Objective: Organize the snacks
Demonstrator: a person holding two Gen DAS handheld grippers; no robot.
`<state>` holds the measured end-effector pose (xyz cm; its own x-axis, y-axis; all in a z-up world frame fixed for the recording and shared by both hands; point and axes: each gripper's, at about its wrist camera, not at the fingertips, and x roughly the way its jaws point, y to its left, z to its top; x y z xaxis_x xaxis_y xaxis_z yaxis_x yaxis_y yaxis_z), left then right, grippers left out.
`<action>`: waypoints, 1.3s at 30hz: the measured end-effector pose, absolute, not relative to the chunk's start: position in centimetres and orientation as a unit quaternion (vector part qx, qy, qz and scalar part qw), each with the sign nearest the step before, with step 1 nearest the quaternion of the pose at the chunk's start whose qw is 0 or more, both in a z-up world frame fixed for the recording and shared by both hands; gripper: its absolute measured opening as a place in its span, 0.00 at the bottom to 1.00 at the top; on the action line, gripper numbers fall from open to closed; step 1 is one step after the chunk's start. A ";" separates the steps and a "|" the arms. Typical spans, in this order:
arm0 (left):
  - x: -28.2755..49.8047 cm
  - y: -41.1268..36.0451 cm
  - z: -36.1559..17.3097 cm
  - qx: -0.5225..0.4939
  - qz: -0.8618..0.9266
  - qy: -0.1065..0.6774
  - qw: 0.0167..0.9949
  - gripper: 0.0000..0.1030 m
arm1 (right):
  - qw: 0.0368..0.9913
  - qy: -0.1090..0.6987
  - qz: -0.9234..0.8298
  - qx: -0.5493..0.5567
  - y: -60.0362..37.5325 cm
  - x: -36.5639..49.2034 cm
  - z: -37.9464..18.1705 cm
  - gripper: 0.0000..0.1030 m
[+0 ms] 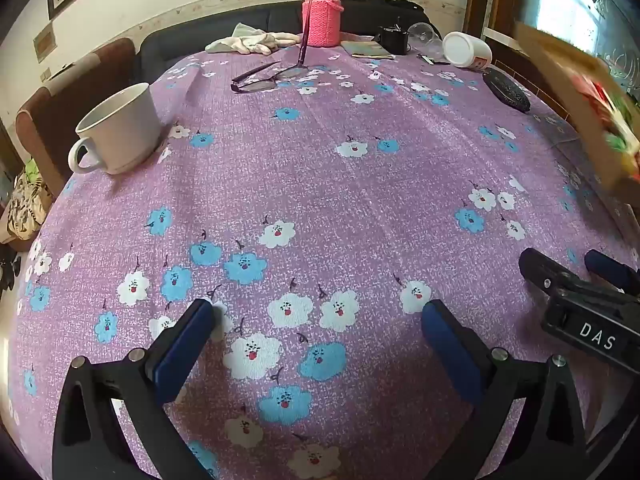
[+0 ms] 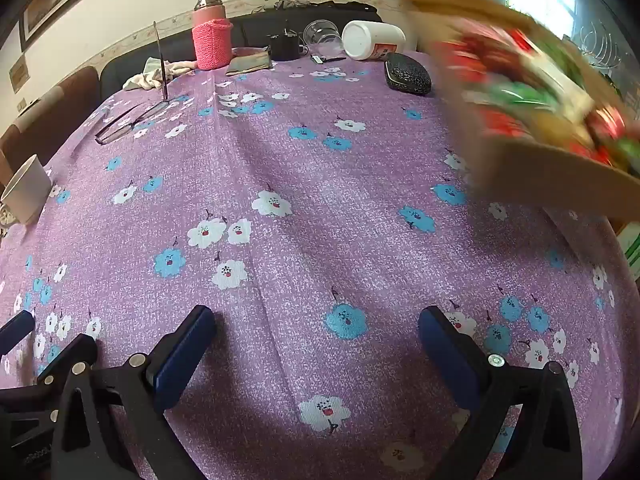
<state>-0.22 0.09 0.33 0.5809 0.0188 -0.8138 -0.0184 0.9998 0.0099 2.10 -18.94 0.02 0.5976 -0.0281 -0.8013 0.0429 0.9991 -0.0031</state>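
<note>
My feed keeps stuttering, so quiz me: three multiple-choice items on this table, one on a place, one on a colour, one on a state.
1. Where is the white mug?
A. left side of the table
B. beside the white tub
C. between the claw fingers

2. What colour is the knitted sleeve on the flask?
A. blue
B. pink
C. grey

3. How does the white tub stand?
A. upright
B. upside down
C. lying on its side

Answers:
1. A, it stands alone near the left edge.
2. B, pink yarn wraps its lower half.
3. C, its round end faces sideways.
</note>
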 end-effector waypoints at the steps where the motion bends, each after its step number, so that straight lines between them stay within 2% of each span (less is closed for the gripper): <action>1: -0.2 0.1 0.3 0.000 0.010 0.457 0.889 1.00 | 0.894 0.448 -0.020 0.008 -18.9 2.1 0.0 0.99; 39: -0.3 0.1 0.3 -0.001 0.010 0.457 0.890 1.00 | 0.894 0.448 -0.020 0.007 -18.9 2.1 0.1 0.99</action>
